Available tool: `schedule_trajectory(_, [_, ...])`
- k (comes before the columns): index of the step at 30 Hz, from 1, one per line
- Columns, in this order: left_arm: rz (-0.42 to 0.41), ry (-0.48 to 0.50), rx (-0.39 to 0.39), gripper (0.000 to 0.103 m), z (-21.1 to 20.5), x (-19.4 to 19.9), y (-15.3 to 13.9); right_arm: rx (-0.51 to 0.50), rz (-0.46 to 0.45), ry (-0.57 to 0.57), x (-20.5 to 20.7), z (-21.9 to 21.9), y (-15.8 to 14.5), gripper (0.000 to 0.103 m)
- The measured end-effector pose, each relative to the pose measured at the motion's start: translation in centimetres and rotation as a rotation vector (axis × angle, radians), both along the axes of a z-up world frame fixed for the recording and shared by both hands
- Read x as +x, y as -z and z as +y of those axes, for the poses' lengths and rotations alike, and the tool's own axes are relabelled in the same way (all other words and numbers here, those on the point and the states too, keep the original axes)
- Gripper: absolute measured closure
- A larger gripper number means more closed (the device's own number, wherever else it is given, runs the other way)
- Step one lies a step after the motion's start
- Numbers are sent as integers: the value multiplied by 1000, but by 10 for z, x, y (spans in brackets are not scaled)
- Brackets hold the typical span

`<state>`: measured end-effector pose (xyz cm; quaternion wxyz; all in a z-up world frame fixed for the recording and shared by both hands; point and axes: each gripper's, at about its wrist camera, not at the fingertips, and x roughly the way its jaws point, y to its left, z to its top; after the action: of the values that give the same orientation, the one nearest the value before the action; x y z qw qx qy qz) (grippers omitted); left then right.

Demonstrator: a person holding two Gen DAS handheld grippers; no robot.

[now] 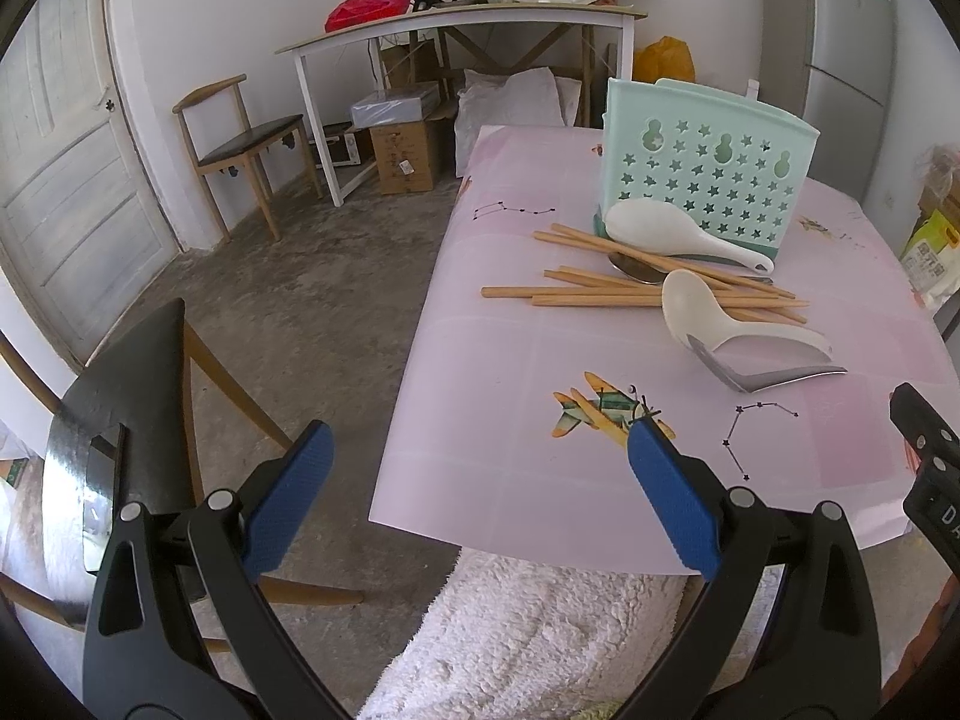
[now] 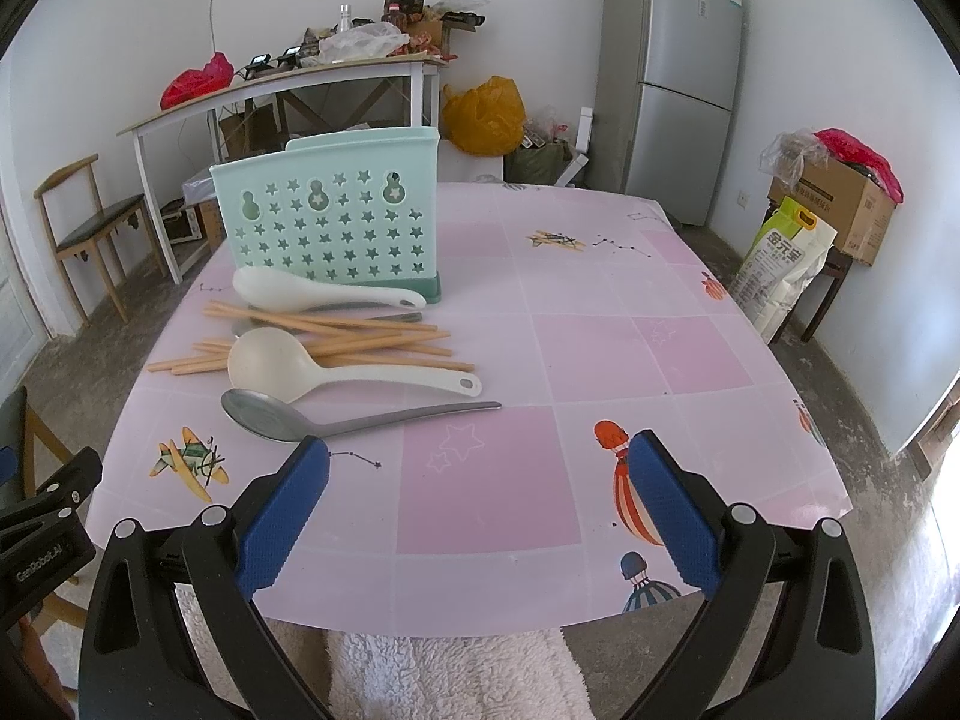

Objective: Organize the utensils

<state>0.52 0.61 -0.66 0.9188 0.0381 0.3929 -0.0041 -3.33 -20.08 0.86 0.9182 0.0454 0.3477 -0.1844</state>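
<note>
Utensils [image 2: 336, 354] on table [image 2: 600, 312], beyond both wide-spread claws [image 2: 478, 501].

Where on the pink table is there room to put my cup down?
The right half of the table is bare, from the chopsticks over toward the fridge side. The near strip before the metal spoon is bare too. It is crowded left, around the green holder.
</note>
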Motion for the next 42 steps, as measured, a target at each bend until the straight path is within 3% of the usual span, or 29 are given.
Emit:
schedule_trajectory(11, [17,1,16,8,-4,7,5,7,12,0,5,2,8,6])
schedule_trajectory(14, [28,38,-12,8,-4,11,7,6,13,-2,6,-2,10,6])
schedule_trajectory(20, [8,131,-161,8,-2,23,6,-5,-4,-5,10,-11,16,6])
schedule_trajectory(25, [-43,183,-368,8,6,38,5,-5,1,-43,17,-18,24,6])
schedule_trajectory(35, [21,302,-443,9,-15,89,21,68,-6,-213,36,-16,41,6])
schedule_trajectory(36, [34,312,-464,10,-18,95,23,67,-7,-234,38,-15,41,6])
schedule_trajectory(40, [128,338,-539,39,-22,114,35,87,-2,-298,41,-10,44,6])
schedule_trajectory(42, [191,344,-594,49,-25,126,43,101,2,-323,42,-8,46,6])
